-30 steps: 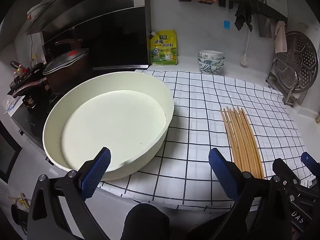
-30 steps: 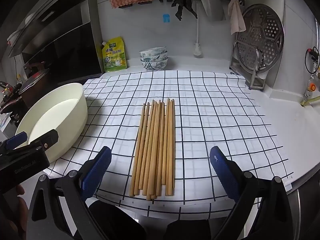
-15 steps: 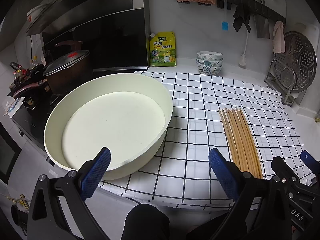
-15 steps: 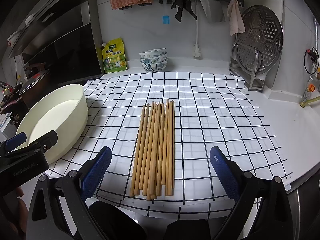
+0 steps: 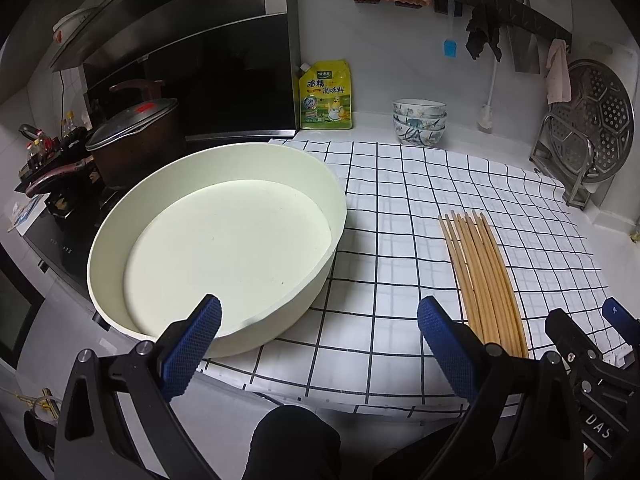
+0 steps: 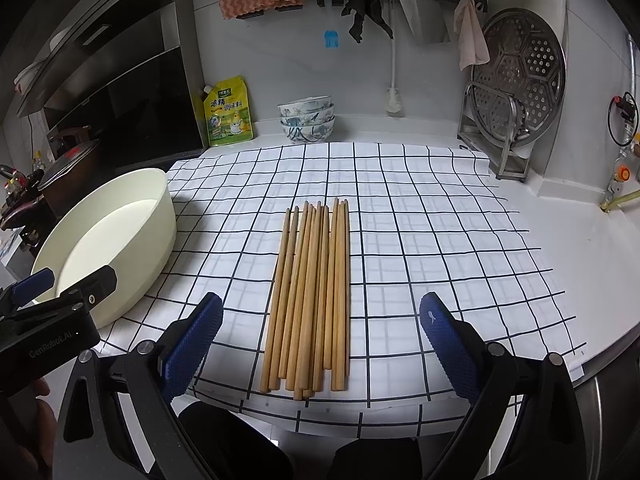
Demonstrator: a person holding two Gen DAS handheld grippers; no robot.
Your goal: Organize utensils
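Checked cloth [image 6: 420,216] covers the counter, bearing a smooth round cream basin [image 5: 216,240] and slender wooden chopsticks [image 6: 312,296] side by side. Left gripper [image 5: 318,332] and right gripper [image 6: 320,328] both hover with jaws spread, holding nothing.

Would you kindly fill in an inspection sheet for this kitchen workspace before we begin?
Surface: checked cloth spread flat over a white counter.
Job's things: wooden chopsticks side by side on the cloth; empty cream basin at its left edge.
Clutter: stacked bowls, yellow pouch, both behind the cloth.
Grippers: left hand-held gripper open, facing the basin; right hand-held gripper open, facing the chopsticks; both empty.
Cables: nothing seen.
Surroundings: lidded pot on the stove, steamer tray in a rack.
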